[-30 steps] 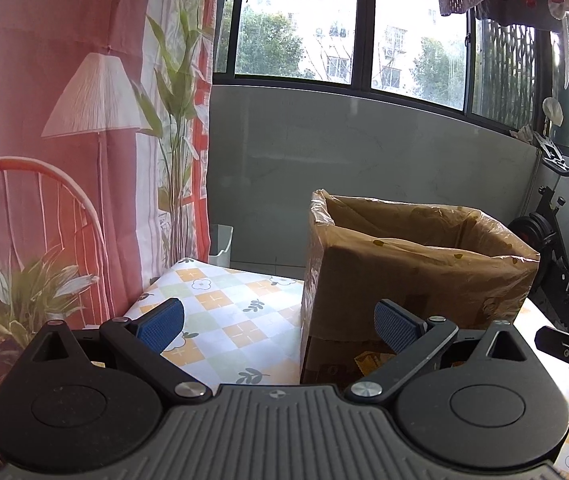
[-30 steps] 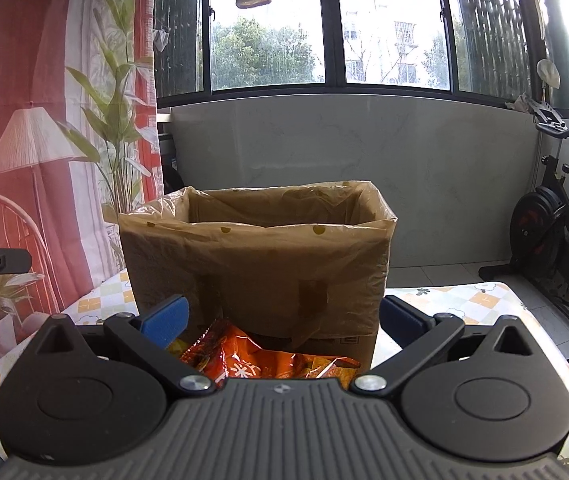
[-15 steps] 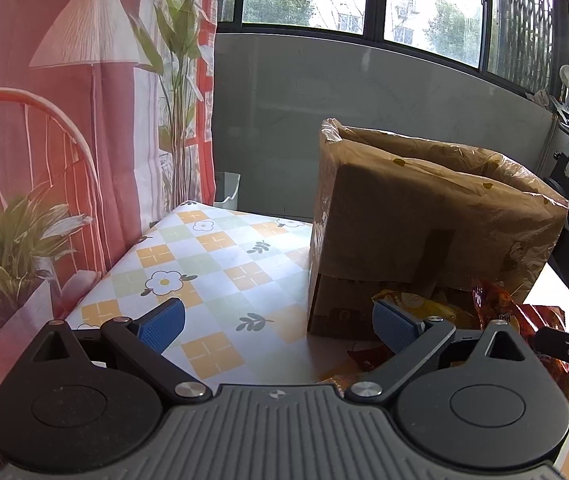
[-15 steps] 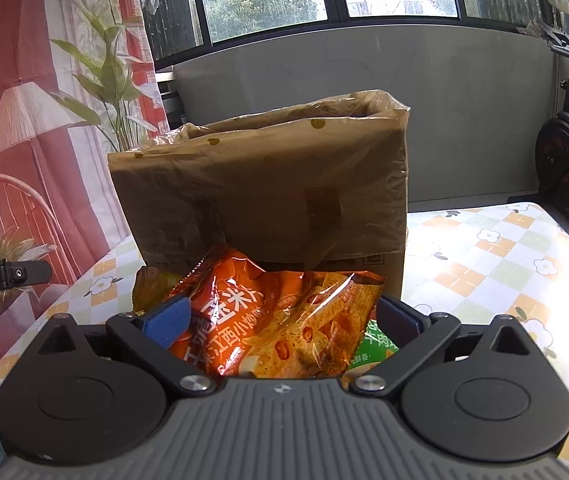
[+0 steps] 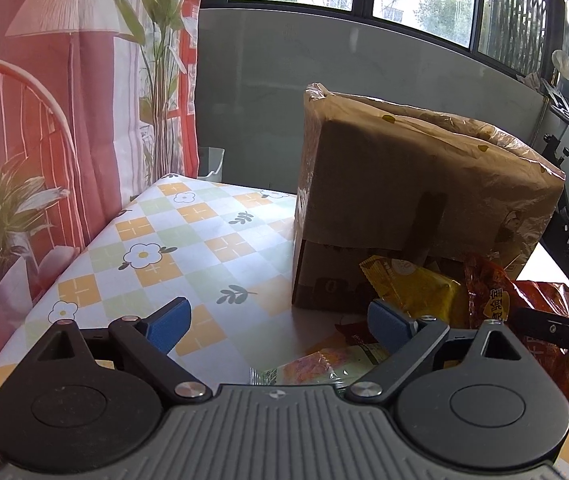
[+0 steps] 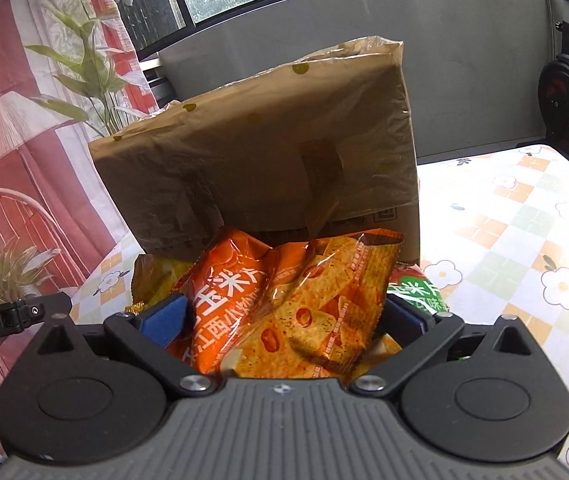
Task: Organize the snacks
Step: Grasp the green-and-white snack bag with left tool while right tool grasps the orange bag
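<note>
Orange foil fills the right wrist view: a big orange snack bag (image 6: 284, 300) lies on the checked tabletop (image 6: 524, 240), leaning against the front of a brown cardboard box (image 6: 264, 152) lined with a plastic bag. The right gripper (image 6: 284, 316) stands wide, and the bag sits between its blue pads without either pad clearly pressing on it, so nothing is gripped yet. A green packet (image 6: 416, 292) peeks out to the right of the orange bag. By my reading, the step in hand is reaching for the first snack; the next move calls for closing on the bag, then lifting it clear of the box's tall rim.

From the left wrist view, the pile shows side-on: a yellow packet (image 5: 416, 292), a red packet (image 5: 524, 308) and a flat clear-wrapped one (image 5: 324, 364) lie at the foot of the box (image 5: 404, 200). The left gripper (image 5: 280, 324) has just been closing slightly but remains wide apart, with only bare tabletop (image 5: 164, 240) between its pads. This view alone shows the box's side wall and open rim; the right view alone shows the green packet.
</note>
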A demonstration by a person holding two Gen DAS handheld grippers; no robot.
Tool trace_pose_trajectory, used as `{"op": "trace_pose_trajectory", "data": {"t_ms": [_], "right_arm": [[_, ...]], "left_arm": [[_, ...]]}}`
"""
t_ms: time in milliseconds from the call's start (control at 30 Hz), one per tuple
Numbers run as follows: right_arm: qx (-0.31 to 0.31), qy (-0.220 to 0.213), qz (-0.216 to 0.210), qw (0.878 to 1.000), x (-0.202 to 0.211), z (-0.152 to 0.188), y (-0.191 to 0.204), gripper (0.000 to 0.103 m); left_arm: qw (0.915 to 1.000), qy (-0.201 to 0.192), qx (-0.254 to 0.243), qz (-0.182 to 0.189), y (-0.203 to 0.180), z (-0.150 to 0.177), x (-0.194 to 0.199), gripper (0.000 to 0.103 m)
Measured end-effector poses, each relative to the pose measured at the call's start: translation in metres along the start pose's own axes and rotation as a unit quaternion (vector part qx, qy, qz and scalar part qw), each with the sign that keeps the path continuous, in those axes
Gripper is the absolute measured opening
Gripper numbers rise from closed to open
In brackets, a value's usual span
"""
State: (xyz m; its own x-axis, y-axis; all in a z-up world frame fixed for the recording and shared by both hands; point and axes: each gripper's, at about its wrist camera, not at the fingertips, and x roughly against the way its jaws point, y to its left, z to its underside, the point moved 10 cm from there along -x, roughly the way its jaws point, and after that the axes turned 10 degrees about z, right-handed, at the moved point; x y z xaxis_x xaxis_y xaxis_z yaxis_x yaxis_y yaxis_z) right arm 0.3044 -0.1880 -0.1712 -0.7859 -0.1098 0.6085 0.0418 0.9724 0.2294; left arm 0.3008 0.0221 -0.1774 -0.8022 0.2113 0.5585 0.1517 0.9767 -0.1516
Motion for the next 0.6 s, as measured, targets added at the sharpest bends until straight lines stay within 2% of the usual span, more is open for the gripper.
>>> {"op": "trace_pose_trajectory", "data": {"t_ms": [100,200,367,600], "right_arm": [[-0.002,-0.005,-0.005,1.000,0.001,0.001,0.000,0.103],[0.007,-0.007,-0.011,1.000,0.004,0.001,0.004,0.095],[0.034,-0.019,-0.020,0.999,0.013,0.001,0.012,0.075],[0.037,-0.025,-0.018,0.999,0.019,0.002,0.011,0.069]], "left_arm": [[0.9999,0.009,-0.003,0.005,-0.004,0.007,-0.002,0.096],[0.9995,0.024,0.000,0.018,-0.007,0.014,-0.006,0.096],[0.9983,0.049,-0.003,0.032,-0.017,0.028,-0.013,0.097],[0.9953,0.077,0.000,0.058,-0.026,0.039,-0.020,0.097]]}}
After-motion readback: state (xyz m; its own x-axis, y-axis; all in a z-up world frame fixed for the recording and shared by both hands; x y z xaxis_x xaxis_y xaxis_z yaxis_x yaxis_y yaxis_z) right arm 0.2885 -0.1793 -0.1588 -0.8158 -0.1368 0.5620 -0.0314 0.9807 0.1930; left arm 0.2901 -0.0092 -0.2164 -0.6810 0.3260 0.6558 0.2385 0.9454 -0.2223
